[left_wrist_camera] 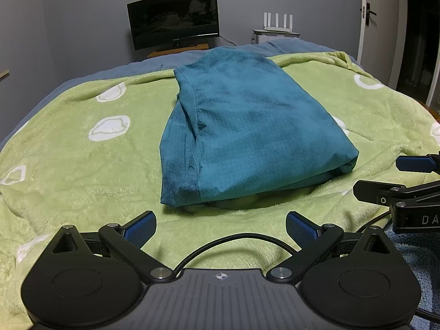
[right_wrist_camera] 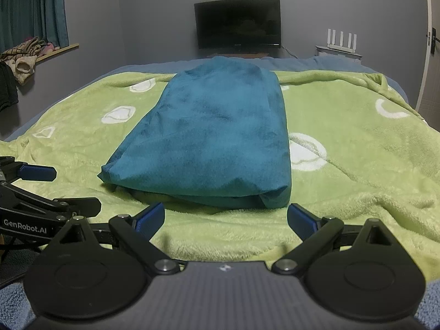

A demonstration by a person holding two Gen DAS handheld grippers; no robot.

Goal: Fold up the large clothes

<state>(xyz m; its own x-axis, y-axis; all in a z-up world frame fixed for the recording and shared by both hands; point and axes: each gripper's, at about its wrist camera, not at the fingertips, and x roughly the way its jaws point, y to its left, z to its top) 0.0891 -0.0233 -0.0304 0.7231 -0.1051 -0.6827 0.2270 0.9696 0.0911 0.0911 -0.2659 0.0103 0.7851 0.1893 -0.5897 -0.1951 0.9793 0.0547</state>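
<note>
Left gripper point(left_wrist_camera: 221, 227) wide, teal garment point(left_wrist_camera: 247, 134) lengthwise away

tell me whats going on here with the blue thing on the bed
A person is working with two handheld grippers on folding a large teal garment, which already lies folded into a compact bundle on the green blanket covering the bed. Neither gripper touches it: the left gripper and the right gripper both sit open just short of the bundle's near edge, side by side, holding nothing. A dark monitor stands beyond the bed's far end.
</note>
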